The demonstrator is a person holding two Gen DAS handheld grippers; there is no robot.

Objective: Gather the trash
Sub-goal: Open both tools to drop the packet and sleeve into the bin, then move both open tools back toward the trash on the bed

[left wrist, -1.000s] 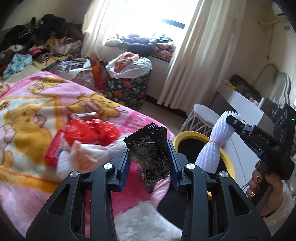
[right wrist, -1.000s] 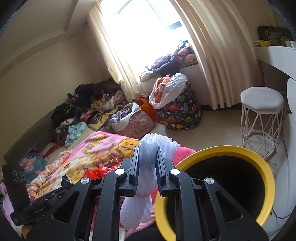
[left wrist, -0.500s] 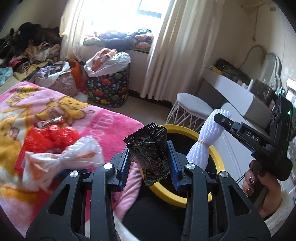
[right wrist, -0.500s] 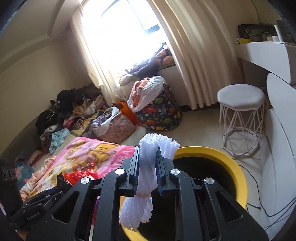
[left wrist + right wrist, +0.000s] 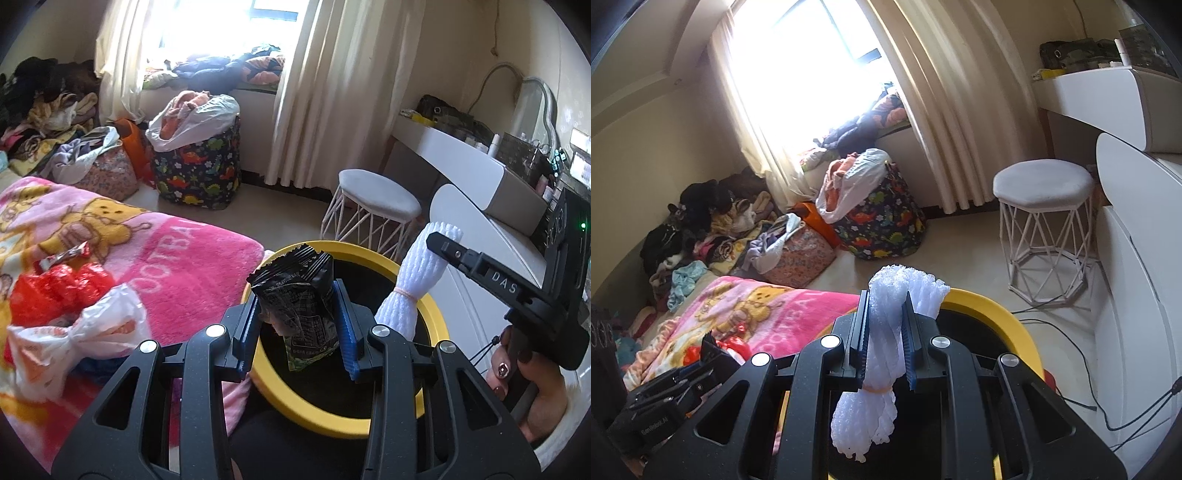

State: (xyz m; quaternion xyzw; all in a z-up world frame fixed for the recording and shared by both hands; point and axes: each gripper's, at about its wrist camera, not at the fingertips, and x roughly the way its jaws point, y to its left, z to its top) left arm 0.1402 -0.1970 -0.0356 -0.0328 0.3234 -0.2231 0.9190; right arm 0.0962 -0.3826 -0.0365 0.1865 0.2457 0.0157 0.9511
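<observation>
Gripping a crumpled black snack wrapper point(image 5: 301, 295) between its blue pads, the left tool point(image 5: 297, 325) sits over the dark mouth of the yellow-rimmed bin point(image 5: 424, 306), its jaws partly closed and pressing the wrapper from both sides. The right tool point(image 5: 884, 339) is nearly closed on a white foam net bundle point(image 5: 886, 332) tied with a rubber band; the tied lower end hangs below the pads, over the bin's opening. In the left wrist view the same bundle point(image 5: 413, 280) shows at the far right part of the bin's rim, with a hand point(image 5: 524, 380) around the right tool's handle. The bin stands against the near corner of the bed, which is covered by a pink cartoon blanket point(image 5: 177, 266). More trash lies on the blanket near that corner: a red plastic bag point(image 5: 59, 288), a white plastic bag point(image 5: 74, 339) just in front of it, and a small red-and-silver wrapper point(image 5: 64, 254) behind. A white stool point(image 5: 376, 199) stands on the floor beyond the bin.
</observation>
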